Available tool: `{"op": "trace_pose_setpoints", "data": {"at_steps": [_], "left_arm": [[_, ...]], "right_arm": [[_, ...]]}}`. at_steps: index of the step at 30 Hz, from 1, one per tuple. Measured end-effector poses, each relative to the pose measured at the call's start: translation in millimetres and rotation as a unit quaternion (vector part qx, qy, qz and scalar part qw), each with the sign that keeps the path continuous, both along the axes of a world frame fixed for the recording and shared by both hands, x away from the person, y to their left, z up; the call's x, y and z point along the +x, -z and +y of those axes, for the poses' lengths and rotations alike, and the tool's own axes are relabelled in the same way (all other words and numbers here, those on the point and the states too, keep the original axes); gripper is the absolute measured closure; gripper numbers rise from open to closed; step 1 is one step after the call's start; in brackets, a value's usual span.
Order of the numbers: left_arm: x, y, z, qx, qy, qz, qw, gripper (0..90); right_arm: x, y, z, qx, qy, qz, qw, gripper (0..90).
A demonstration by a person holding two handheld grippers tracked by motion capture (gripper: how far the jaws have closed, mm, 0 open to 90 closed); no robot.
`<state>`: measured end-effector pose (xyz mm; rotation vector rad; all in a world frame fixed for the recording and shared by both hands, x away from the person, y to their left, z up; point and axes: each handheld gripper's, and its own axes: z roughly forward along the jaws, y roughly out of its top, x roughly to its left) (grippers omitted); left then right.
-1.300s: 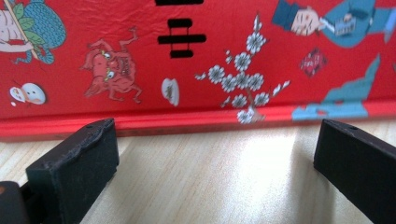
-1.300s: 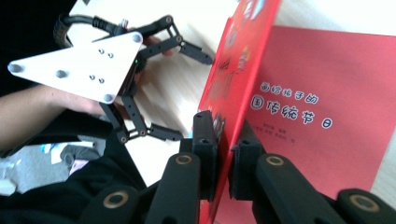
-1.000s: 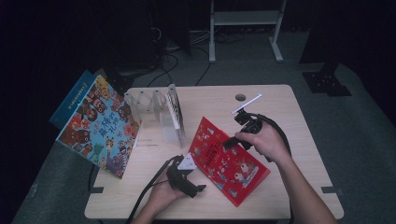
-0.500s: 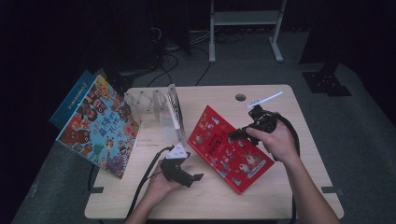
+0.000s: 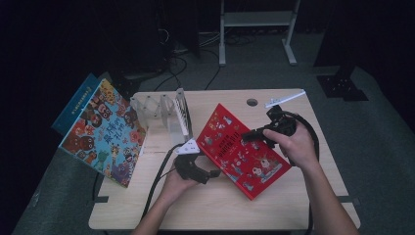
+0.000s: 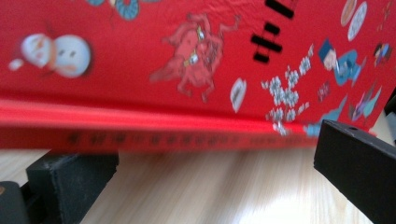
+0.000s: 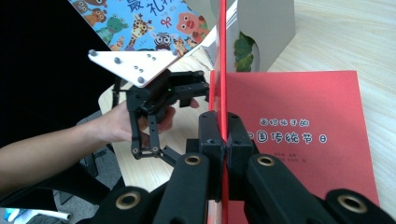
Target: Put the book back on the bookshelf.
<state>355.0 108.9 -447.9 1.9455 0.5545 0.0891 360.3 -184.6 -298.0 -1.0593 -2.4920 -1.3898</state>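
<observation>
Nearest the person, the left gripper [image 5: 211,175] sat low on the pale wood-grain table [image 5: 293,205], held in the left hand [image 5: 172,185]. Its jaws were spread wide and held nothing, pointing at the near left edge of the red hardback picture book [image 5: 240,147]. In the left gripper view that book's spine [image 6: 154,138] lay just ahead of the two black foam-like pads [image 6: 70,175], with bare table between them.

Just beyond, the book lay slantwise at the table's middle. Its glossy front cover [image 7: 223,70] was lifted on edge, and the right gripper [image 7: 223,135] was clamped on that thin board from the right, gripped by the right hand [image 5: 293,144]. The page beneath [image 7: 299,130] was plain red with a line of pale characters.

Farther off and to the left stood a clear plastic book rack [image 5: 161,110] with upright dividers, near the book's far corner. A large blue picture book [image 5: 105,132] crowded with cartoon animals leaned off the table's left edge, overhanging it. A round cable hole [image 5: 252,102] marked the far edge, and a metal stand [image 5: 257,22] rose on the dark floor behind.
</observation>
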Motion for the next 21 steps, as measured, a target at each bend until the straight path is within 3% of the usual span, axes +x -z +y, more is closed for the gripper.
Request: {"op": "trace_pose_setpoints", "data": {"at_steps": [5, 11, 15, 19, 21], "left_arm": [[3.5, -5.1, -5.4, -0.030, 0.009, -0.002, 0.9995, 0.0], [6.6, -12.4, -4.2, -0.063, 0.016, 0.001, 0.9979, 0.0], [8.4, -15.3, 0.8, -0.079, 0.013, 0.005, 0.9968, 0.0], [9.0, -18.3, 5.7, -0.109, 0.016, 0.007, 0.9939, 0.9], [8.5, -21.7, 8.3, -0.114, 0.018, -0.002, 0.9933, 3.1]], "right_arm": [[-3.4, -4.8, -1.9, 0.014, -0.005, -0.011, 0.9998, 87.9], [-6.5, -8.4, -6.6, 0.051, -0.015, -0.014, 0.9985, 87.8], [-8.3, -2.6, -8.8, 0.067, -0.017, -0.022, 0.9973, 87.7], [-11.3, 10.4, -10.2, 0.087, -0.021, -0.029, 0.9956, 87.7], [-12.2, 14.9, -12.8, 0.099, -0.023, -0.036, 0.9942, 87.7]]}}
